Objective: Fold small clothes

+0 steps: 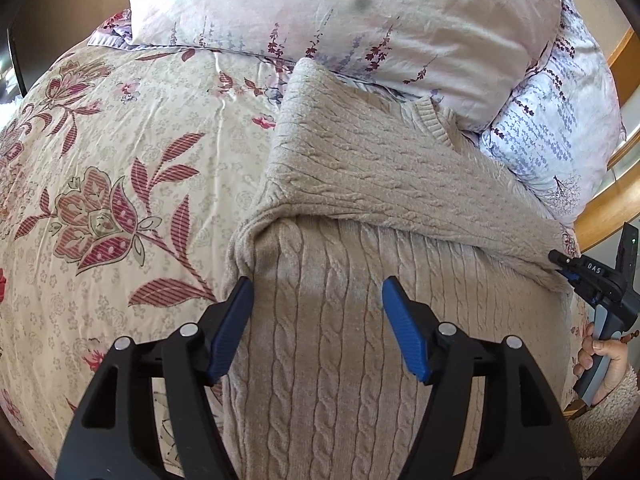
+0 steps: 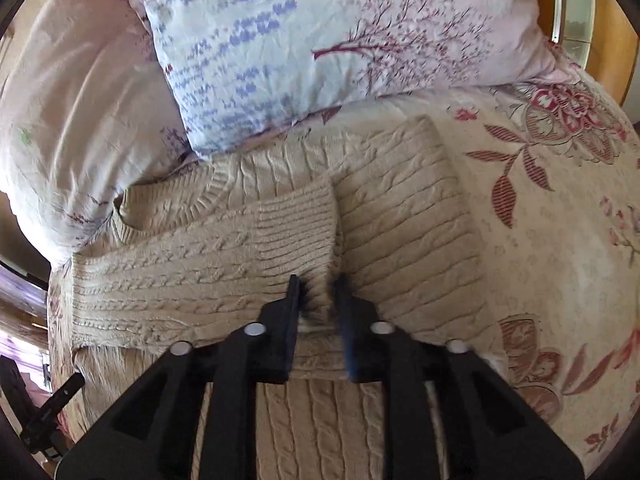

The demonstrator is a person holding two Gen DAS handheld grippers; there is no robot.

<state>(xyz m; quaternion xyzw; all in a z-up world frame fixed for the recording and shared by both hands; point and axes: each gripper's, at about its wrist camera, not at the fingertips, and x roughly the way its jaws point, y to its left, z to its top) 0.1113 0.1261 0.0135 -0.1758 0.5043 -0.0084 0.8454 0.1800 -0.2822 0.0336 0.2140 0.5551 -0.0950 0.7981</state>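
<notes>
Folding a sweater (image 1: 340, 320) on the bed (image 1: 120, 140), up near the pillows (image 1: 320, 20) at the head edge. Sleeve (image 2: 248, 232) already laid across the chest, cuff (image 2: 298, 228) near the middle. Left gripper (image 1: 316, 292) spread wide over the knit, holding nothing. Right gripper (image 2: 316, 284) at the cuff's edge, jaws narrow and blurred; cannot tell if pinching. Next, probably: let go there, then grab the bottom hem and bring it up toward the collar (image 2: 168, 208).
</notes>
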